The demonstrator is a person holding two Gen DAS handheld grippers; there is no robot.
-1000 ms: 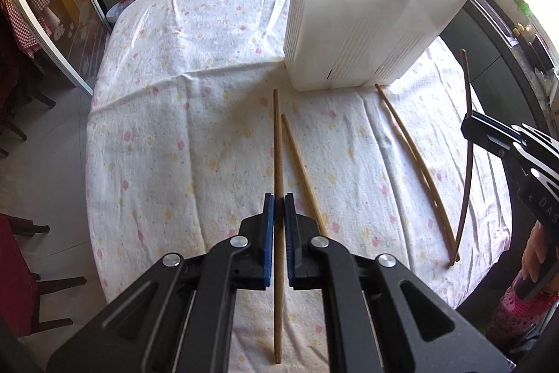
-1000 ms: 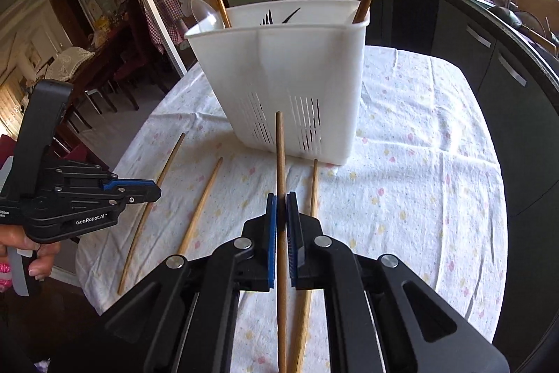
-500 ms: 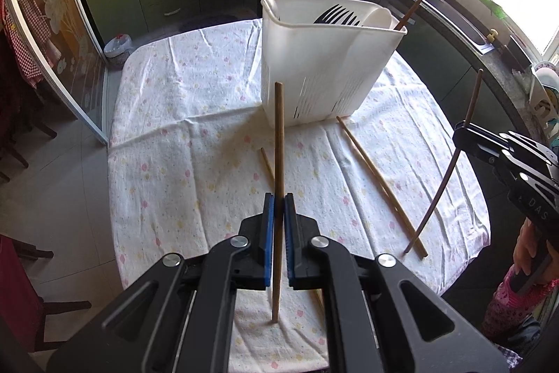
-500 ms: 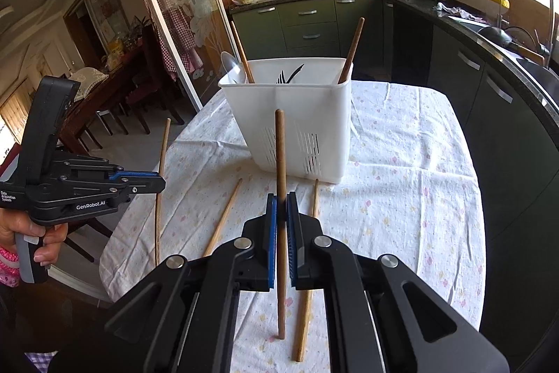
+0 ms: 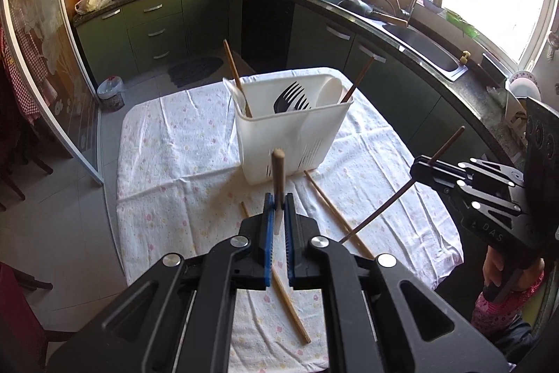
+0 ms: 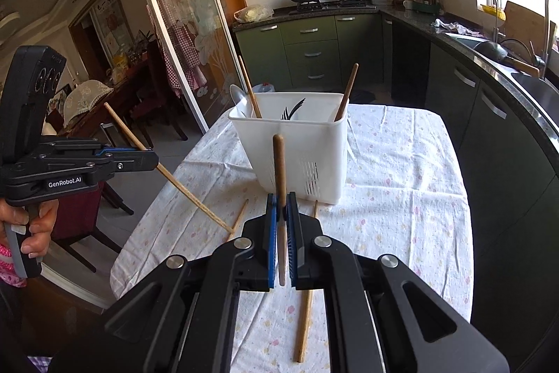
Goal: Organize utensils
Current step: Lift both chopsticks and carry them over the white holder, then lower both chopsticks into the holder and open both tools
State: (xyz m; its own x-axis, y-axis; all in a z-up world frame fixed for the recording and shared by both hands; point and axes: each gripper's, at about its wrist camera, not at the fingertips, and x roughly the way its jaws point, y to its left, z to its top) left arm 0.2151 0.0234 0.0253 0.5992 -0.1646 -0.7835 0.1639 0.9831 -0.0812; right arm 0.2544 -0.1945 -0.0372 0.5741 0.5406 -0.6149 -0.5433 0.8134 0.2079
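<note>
A white utensil basket [image 5: 290, 135] stands on the table, also in the right wrist view [image 6: 297, 145]; it holds black forks [image 5: 291, 97], a white spoon and two chopsticks. My left gripper [image 5: 278, 208] is shut on a light wooden chopstick [image 5: 278, 173], lifted and pointing at the basket. My right gripper [image 6: 283, 208] is shut on a darker chopstick [image 6: 279, 170], also raised. Each gripper shows in the other's view, the right one [image 5: 417, 168] and the left one [image 6: 153, 159]. Loose chopsticks [image 5: 335, 215] lie on the cloth, one near my left gripper [image 5: 290, 303] and others in the right wrist view [image 6: 305, 303].
The table has a white flowered cloth [image 5: 181, 163]. Green kitchen cabinets [image 5: 153, 30] and a counter with a sink [image 5: 422, 44] curve behind and to the right. A glass sliding door [image 6: 181, 41] and dining chairs [image 6: 157, 107] are on the left.
Both grippers have lifted their chopsticks off the table and tilted them up; the views now look level across the table at the basket.
</note>
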